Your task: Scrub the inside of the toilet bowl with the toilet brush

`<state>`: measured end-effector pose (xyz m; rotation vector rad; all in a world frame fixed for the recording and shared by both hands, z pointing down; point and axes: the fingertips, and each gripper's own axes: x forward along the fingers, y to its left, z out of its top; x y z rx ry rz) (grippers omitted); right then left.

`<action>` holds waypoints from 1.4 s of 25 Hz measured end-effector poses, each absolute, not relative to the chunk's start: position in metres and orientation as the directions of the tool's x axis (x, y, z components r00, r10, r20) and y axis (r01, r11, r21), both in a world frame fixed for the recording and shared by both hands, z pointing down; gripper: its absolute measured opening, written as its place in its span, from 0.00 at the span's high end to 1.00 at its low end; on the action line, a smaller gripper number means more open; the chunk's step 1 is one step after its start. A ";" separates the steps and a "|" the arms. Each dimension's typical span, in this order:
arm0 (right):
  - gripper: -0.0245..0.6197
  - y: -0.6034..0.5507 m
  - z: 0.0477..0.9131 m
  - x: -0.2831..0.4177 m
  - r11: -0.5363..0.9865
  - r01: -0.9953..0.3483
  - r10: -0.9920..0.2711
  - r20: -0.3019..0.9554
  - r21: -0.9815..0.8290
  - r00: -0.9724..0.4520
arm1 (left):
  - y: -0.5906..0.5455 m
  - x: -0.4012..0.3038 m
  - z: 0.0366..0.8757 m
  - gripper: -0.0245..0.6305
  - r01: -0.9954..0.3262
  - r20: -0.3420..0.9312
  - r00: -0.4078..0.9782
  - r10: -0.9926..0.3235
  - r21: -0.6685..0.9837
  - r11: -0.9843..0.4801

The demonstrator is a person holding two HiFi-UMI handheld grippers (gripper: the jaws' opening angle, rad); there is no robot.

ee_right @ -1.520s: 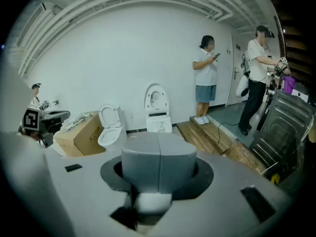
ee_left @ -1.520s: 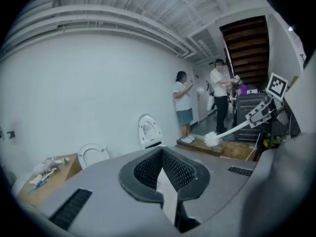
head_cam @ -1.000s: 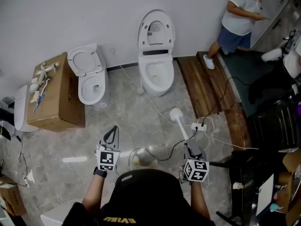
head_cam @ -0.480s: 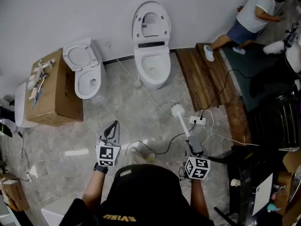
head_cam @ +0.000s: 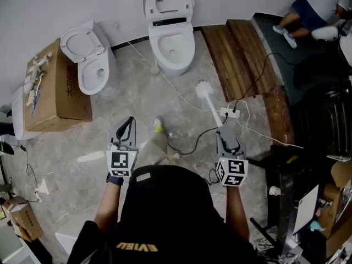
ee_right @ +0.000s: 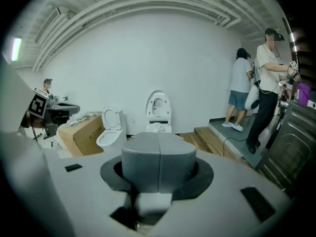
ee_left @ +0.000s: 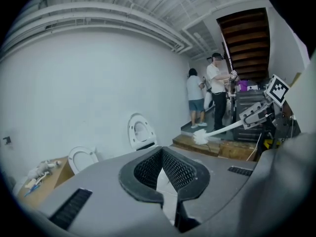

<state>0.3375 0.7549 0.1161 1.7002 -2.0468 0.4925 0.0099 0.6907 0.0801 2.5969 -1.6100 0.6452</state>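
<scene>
Against the far wall stands a white toilet (head_cam: 171,45) with its lid raised and its bowl open. My right gripper (head_cam: 223,132) is shut on the handle of a white toilet brush (head_cam: 209,100). The bristle head (head_cam: 202,87) hangs over the floor, well short of the bowl. My left gripper (head_cam: 130,123) is open and holds nothing, low at the left over the floor. The left gripper view shows the brush (ee_left: 201,137) held out level by the right gripper (ee_left: 256,113), with the toilet (ee_left: 139,132) behind. In the right gripper view the toilet (ee_right: 158,110) lies straight ahead.
A second, smaller toilet (head_cam: 88,65) stands to the left beside a cardboard box (head_cam: 55,87). To the right of the toilet is a wooden platform (head_cam: 236,54). A power strip (head_cam: 228,113) and cables cross the floor. A person (head_cam: 319,4) stands at the far right.
The view has moved forward towards the toilets, which now sit higher in the picture. Both grippers came along. The brush stays in the right gripper. The bystander has shifted towards the corner.
</scene>
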 end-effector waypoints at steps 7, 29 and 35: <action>0.72 0.672 0.112 0.308 0.271 -0.959 -0.829 0.527 0.088 -0.186 | 0.621 -0.004 0.092 0.93 -0.877 0.334 0.381 -0.862 -0.165 -0.451; 0.72 0.285 0.186 0.185 0.439 -0.890 -0.618 0.760 0.122 -0.201 | 0.215 -0.117 0.115 0.93 -0.891 0.361 0.382 -0.851 -0.102 -0.443; 0.72 0.213 0.237 0.206 0.500 -0.862 -0.539 0.810 0.085 -0.233 | 0.147 -0.090 0.139 0.93 -0.890 0.417 0.364 -0.833 -0.107 -0.443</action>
